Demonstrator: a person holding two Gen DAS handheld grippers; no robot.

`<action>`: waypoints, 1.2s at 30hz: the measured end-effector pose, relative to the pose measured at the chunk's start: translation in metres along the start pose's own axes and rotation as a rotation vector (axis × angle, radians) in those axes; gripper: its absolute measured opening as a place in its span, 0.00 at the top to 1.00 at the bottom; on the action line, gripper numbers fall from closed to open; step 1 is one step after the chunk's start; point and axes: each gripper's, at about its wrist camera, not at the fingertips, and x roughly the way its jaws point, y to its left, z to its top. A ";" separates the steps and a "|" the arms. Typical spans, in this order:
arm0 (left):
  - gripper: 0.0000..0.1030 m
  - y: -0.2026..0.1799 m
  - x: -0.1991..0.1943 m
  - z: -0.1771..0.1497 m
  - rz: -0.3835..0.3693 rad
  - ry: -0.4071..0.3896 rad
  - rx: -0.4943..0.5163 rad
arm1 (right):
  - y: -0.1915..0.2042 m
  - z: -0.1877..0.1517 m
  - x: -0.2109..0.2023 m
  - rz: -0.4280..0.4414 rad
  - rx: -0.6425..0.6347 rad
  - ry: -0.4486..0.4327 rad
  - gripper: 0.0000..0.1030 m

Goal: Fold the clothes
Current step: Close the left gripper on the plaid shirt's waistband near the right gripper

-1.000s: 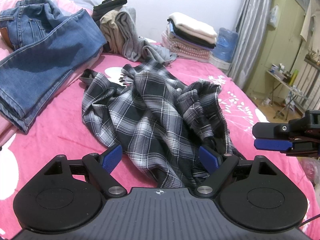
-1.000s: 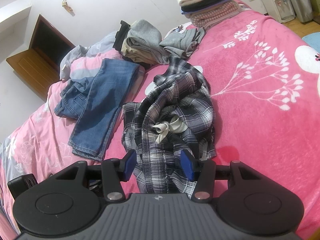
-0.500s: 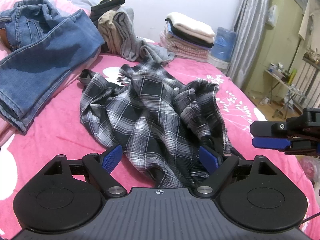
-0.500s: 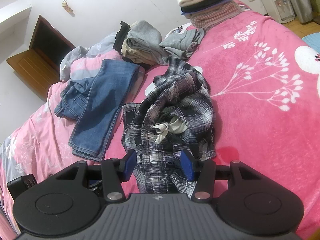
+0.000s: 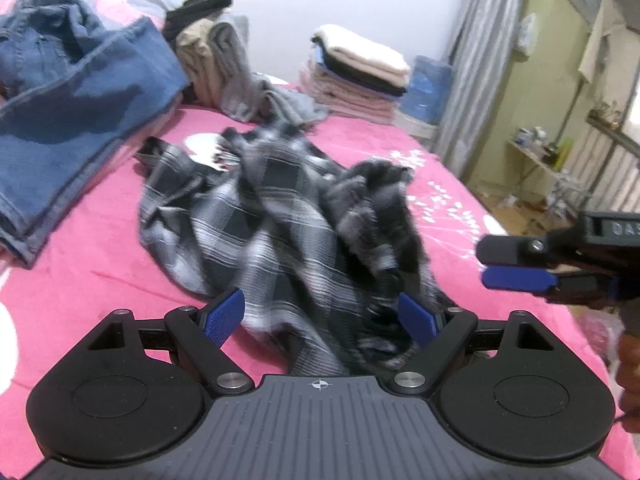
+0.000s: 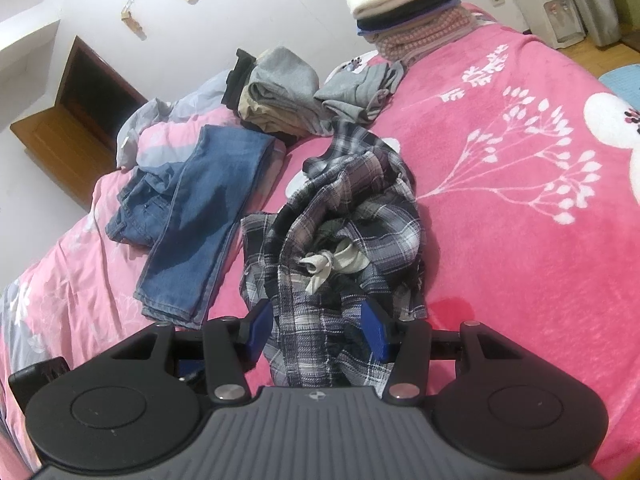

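Plaid shirt [image 6: 344, 216] crumpled mid-frame on the bed [image 6: 520, 208], both grippers, left [image 5: 320, 318] and right [image 6: 318, 330], spread over its near edge; risk: pinching bunched layers, folding wrinkles in.

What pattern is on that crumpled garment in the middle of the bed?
The crumpled garment is black, grey and white plaid, sharpest in the right wrist view.
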 end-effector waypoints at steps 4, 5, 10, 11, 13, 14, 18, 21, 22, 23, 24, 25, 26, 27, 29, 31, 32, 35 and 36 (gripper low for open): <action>0.24 -0.009 0.008 -0.006 -0.061 0.040 0.032 | -0.003 -0.002 -0.001 0.005 -0.017 -0.009 0.50; 0.24 -0.011 0.009 -0.007 -0.078 0.045 0.042 | -0.003 -0.002 -0.001 0.005 -0.026 -0.007 0.50; 0.35 -0.022 0.014 -0.015 -0.144 0.070 0.106 | -0.001 0.000 -0.001 0.032 -0.065 -0.010 0.53; 0.37 -0.023 0.017 -0.017 -0.147 0.080 0.108 | 0.000 0.000 -0.002 0.042 -0.071 -0.011 0.54; 0.41 -0.023 0.024 -0.020 -0.152 0.096 0.106 | 0.001 0.001 -0.002 0.052 -0.081 -0.010 0.55; 0.42 -0.023 0.027 -0.021 -0.154 0.102 0.101 | 0.002 0.002 -0.002 0.056 -0.085 -0.009 0.55; 0.42 -0.019 0.038 -0.019 -0.146 0.092 0.088 | 0.004 0.003 -0.004 0.069 -0.092 -0.013 0.55; 0.43 -0.015 0.042 -0.015 -0.161 0.082 0.069 | 0.003 0.004 -0.003 0.075 -0.085 -0.011 0.55; 0.44 -0.017 0.042 -0.015 -0.160 0.076 0.077 | 0.003 0.005 -0.003 0.076 -0.082 -0.009 0.55; 0.44 -0.018 0.041 -0.014 -0.157 0.069 0.087 | 0.003 0.005 -0.002 0.078 -0.080 -0.005 0.55; 0.44 -0.020 0.040 -0.014 -0.154 0.063 0.097 | 0.003 0.006 -0.001 0.081 -0.081 -0.003 0.55; 0.44 -0.020 0.038 -0.014 -0.158 0.058 0.099 | 0.004 0.007 -0.001 0.085 -0.084 -0.002 0.55; 0.44 -0.020 0.037 -0.014 -0.163 0.054 0.100 | 0.005 0.008 -0.001 0.089 -0.086 0.000 0.55; 0.43 -0.019 0.035 -0.013 -0.167 0.049 0.101 | 0.005 0.009 -0.001 0.093 -0.088 0.002 0.55; 0.43 -0.019 0.032 -0.013 -0.176 0.040 0.103 | 0.006 0.011 0.003 0.104 -0.081 0.015 0.55; 0.43 -0.019 0.031 -0.012 -0.178 0.033 0.107 | 0.007 0.013 0.008 0.105 -0.076 0.037 0.55; 0.43 -0.020 0.030 -0.011 -0.178 0.023 0.113 | 0.008 0.015 0.012 0.101 -0.078 0.048 0.55; 0.42 -0.020 0.029 -0.008 -0.182 0.002 0.124 | 0.011 0.018 0.022 0.081 -0.080 0.071 0.55; 0.41 -0.020 0.031 -0.007 -0.186 0.004 0.119 | 0.010 0.018 0.023 0.082 -0.077 0.074 0.54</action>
